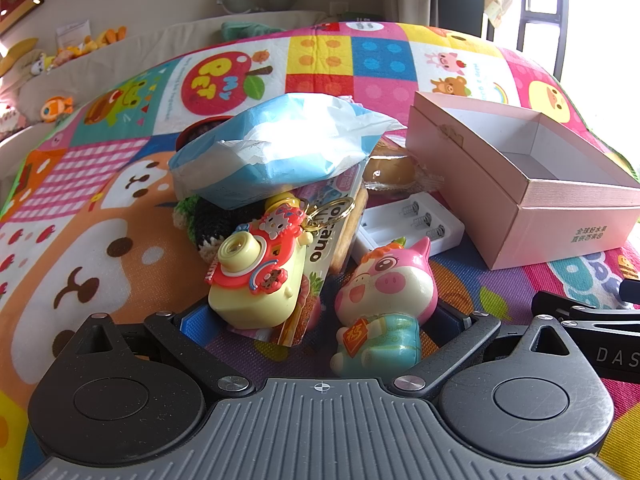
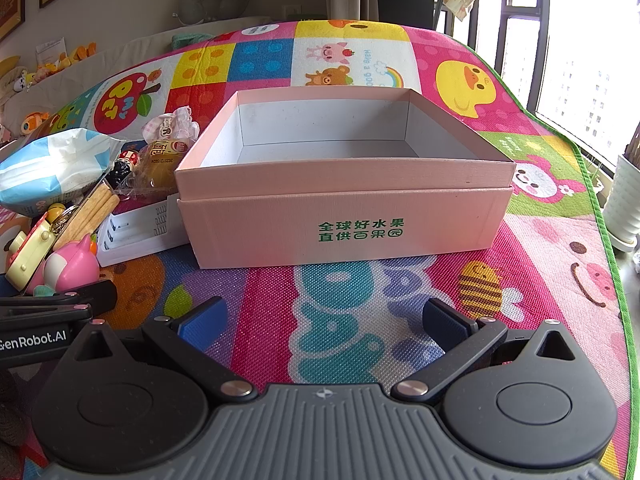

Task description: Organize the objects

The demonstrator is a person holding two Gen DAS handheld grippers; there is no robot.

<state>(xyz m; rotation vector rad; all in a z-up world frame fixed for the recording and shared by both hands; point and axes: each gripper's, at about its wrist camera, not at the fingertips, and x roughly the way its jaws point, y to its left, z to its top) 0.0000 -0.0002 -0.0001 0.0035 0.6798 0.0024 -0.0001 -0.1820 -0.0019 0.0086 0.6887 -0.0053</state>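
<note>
Between the spread jaws of the left gripper (image 1: 320, 320) sit a toy camera (image 1: 256, 276) by the left finger and a pig figure (image 1: 384, 300) by the right, both standing roughly upright. That gripper is the nearer one, held low and level. Ahead and right lies the empty pink box (image 2: 344, 200); the right gripper (image 2: 324, 320), jaws also spread and empty, faces its long side.

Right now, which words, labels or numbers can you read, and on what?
"全球好水果 直供百果园": green print on the pink cardboard box.
"MY PET": red apple on the colourful play mat.
"Have a goo…": cut off, on the mat beside the rainbow.
"福": red tag on the pink pig figurine.
"…ano": partly hidden, on the biscuit packet.
"GenRobot.AI": left gripper.
Bun wrapper date: too small.
</note>
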